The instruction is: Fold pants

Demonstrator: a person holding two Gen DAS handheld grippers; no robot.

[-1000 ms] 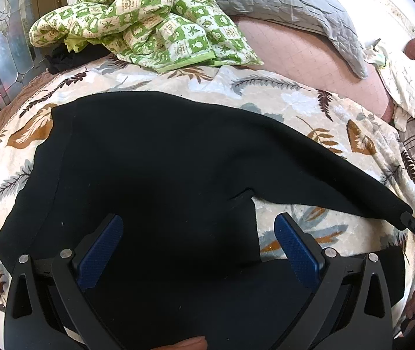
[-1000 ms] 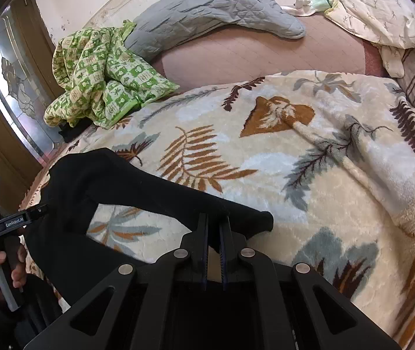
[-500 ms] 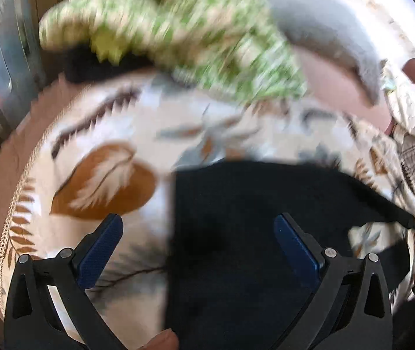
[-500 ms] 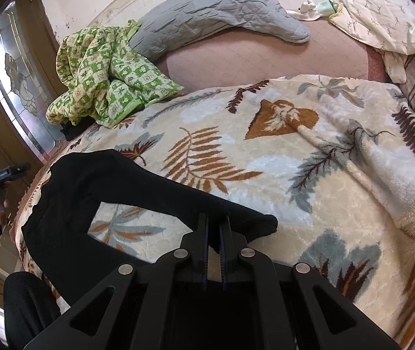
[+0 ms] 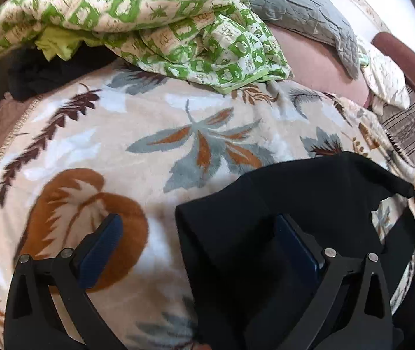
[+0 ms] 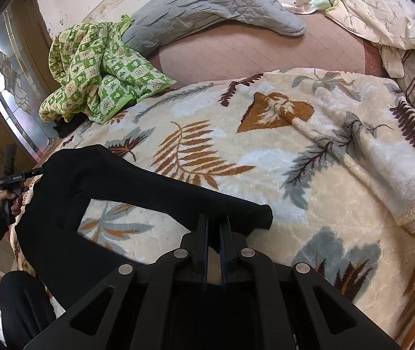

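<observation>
Black pants (image 5: 280, 213) lie on a leaf-patterned blanket (image 5: 149, 145). In the left wrist view my left gripper (image 5: 200, 239) is open, its blue pads astride the pants' waist corner: the left pad is over bare blanket and the right pad is partly hidden by fabric. In the right wrist view the pants (image 6: 96, 180) run from the waist at the left to a leg end near the middle. My right gripper (image 6: 213, 227) is shut on that leg end. The left gripper also shows at the far left (image 6: 12, 175), at the waist.
A green checked quilt (image 6: 96, 70), a grey quilted cover (image 6: 207, 3) and a cream pillow (image 6: 382, 8) lie at the head of the bed. A stained-glass door (image 6: 12, 87) stands at the left. The blanket (image 6: 294, 145) is bare to the right of the pants.
My left gripper has swung left off the middle of the pants to the waist corner and stays open. The right gripper still holds the leg end, and the pants have shifted slightly.
</observation>
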